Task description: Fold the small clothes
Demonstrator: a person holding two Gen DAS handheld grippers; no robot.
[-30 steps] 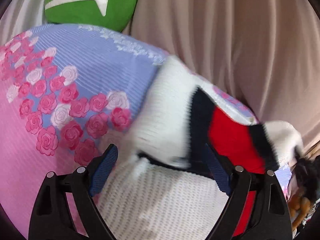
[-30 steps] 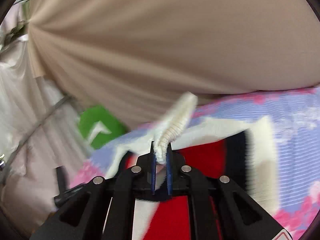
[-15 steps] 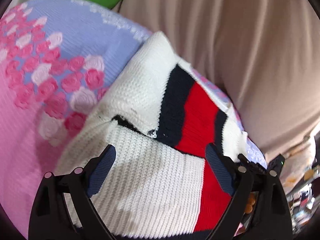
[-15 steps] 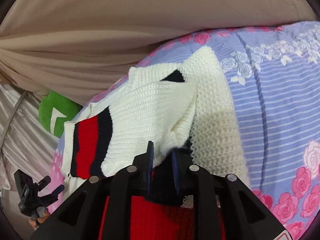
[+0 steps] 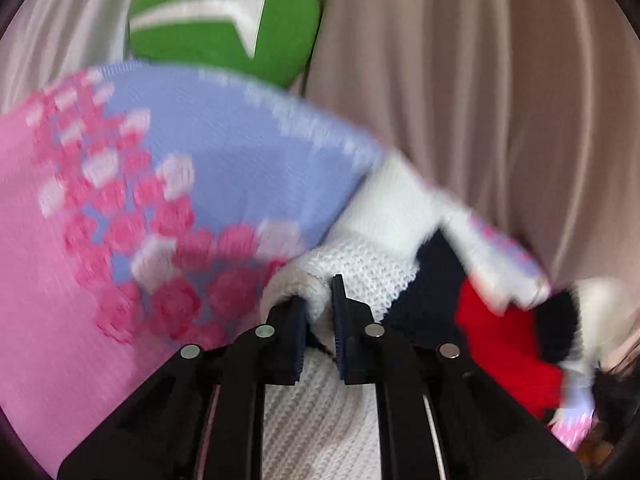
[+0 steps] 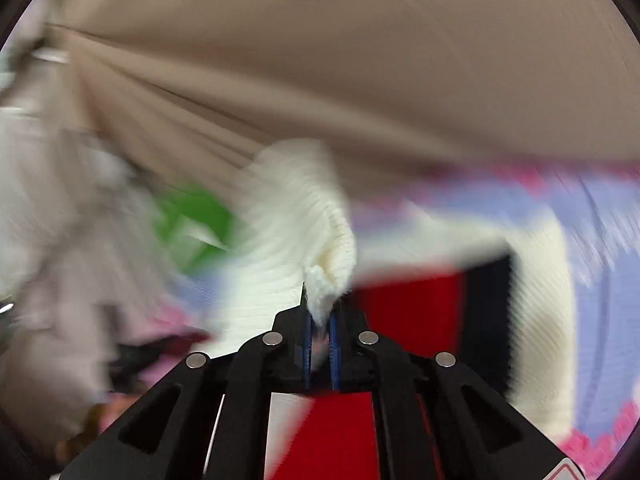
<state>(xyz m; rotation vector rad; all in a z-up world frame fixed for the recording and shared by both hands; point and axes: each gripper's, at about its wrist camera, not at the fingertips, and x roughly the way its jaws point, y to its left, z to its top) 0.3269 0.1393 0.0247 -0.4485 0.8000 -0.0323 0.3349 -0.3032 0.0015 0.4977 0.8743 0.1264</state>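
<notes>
A small white knit sweater (image 5: 360, 276) with navy and red stripes lies on a bed sheet (image 5: 224, 148) printed with pink roses. My left gripper (image 5: 320, 312) is shut on a white fold of the sweater. My right gripper (image 6: 319, 320) is shut on a bunched white edge of the same sweater (image 6: 304, 232) and holds it lifted. The red and navy stripes (image 6: 440, 300) spread beyond the right gripper. Both views are blurred by motion.
A green cushion (image 5: 224, 16) with a white mark sits at the bed's far edge; it also shows in the right wrist view (image 6: 192, 224). A beige curtain (image 5: 500, 100) hangs behind the bed. Dark clutter (image 5: 612, 400) lies past the bed's right end.
My left gripper has shut on a white fold of the sweater. My right gripper has risen with the white edge pinched, and both views swing quickly.
</notes>
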